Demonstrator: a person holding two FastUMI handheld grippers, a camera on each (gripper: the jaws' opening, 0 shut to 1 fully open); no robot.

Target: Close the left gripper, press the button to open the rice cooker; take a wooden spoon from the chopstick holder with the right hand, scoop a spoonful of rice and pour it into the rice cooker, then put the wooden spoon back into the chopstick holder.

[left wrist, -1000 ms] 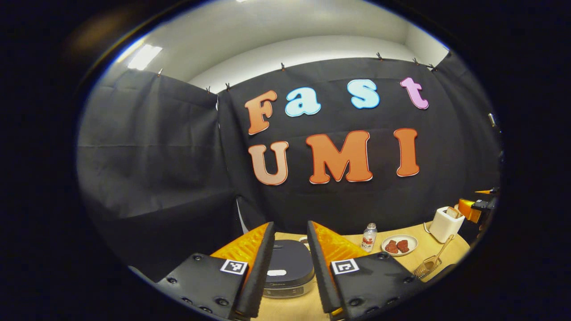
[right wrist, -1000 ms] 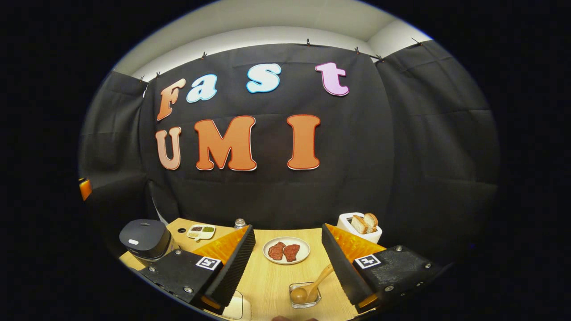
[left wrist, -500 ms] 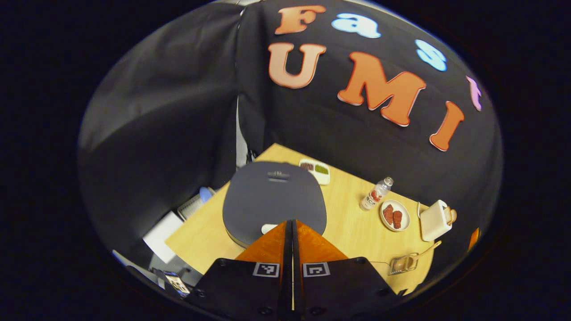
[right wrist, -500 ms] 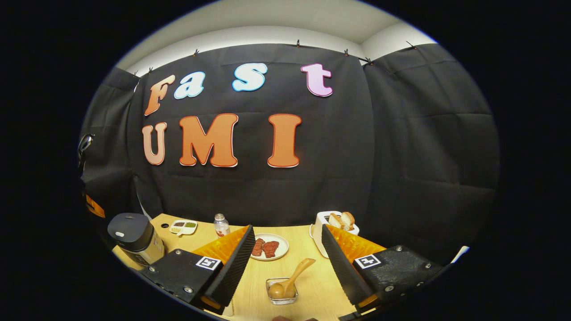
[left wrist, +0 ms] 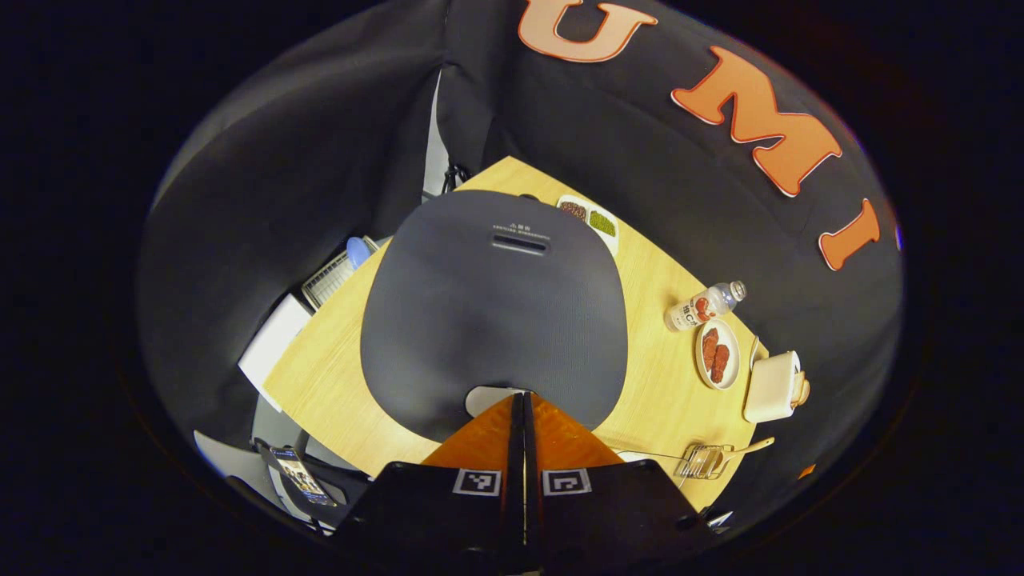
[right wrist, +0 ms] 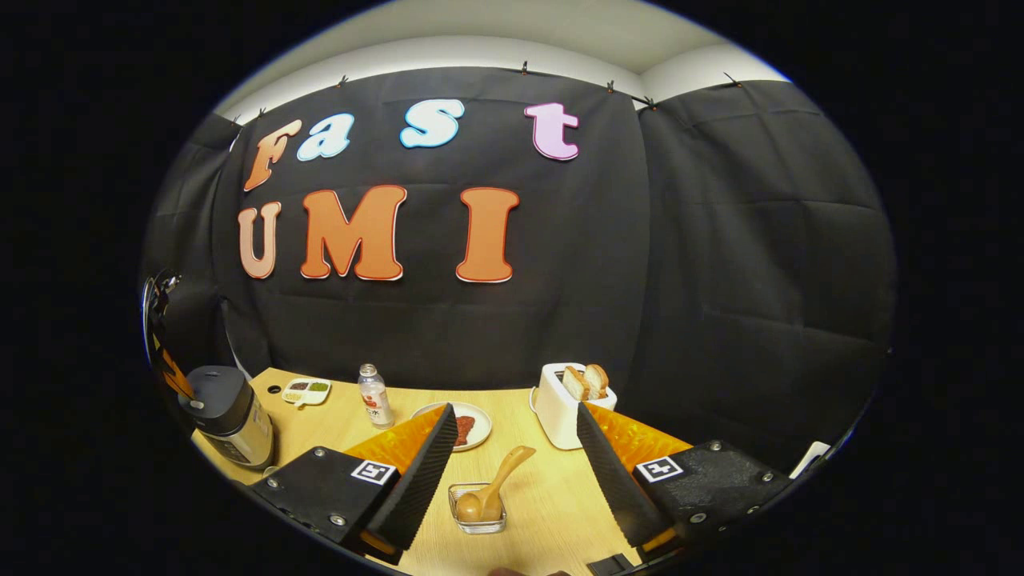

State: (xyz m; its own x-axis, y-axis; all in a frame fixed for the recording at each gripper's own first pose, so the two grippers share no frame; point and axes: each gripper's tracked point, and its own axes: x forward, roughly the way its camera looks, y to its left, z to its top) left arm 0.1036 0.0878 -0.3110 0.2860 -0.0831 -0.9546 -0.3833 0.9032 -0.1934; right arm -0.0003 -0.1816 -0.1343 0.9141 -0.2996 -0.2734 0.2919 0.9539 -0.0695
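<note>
Looking down along the left gripper (left wrist: pixel 518 398), its two fingers are pressed flat together with nothing between them. Their joined tips sit right at the near edge of the rice cooker (left wrist: pixel 492 304), at or just over the pale button (left wrist: pixel 486 397) on the front of the lid; whether they actually touch it cannot be told. The dark lid is down and spreads out directly ahead of the tips. The cooker stands on a light wooden table (left wrist: pixel 336 376).

Off to the right of the left gripper's fingers, well apart from them, lie a small bottle (left wrist: pixel 704 304), a plate of red pieces (left wrist: pixel 717 354) and a white toaster (left wrist: pixel 772 387). Nearer on that side is the clear chopstick holder (left wrist: pixel 702 461) with the wooden spoon (left wrist: pixel 740 448) leaning out of it.

The right gripper (right wrist: pixel 516 444) hangs above the table with its fingers spread wide, gripping nothing. Just ahead of them and below, framed in the gap, stands the chopstick holder (right wrist: pixel 478 509); the wooden spoon (right wrist: pixel 492 494) rests in it bowl down, handle tilted up and to the right. Beyond are the plate (right wrist: pixel 472 422), the bottle (right wrist: pixel 374 396) and the toaster (right wrist: pixel 566 404) holding bread slices. Far to the left of these fingers is the rice cooker (right wrist: pixel 228 414), with a small divided dish (right wrist: pixel 306 390) behind it.
</note>
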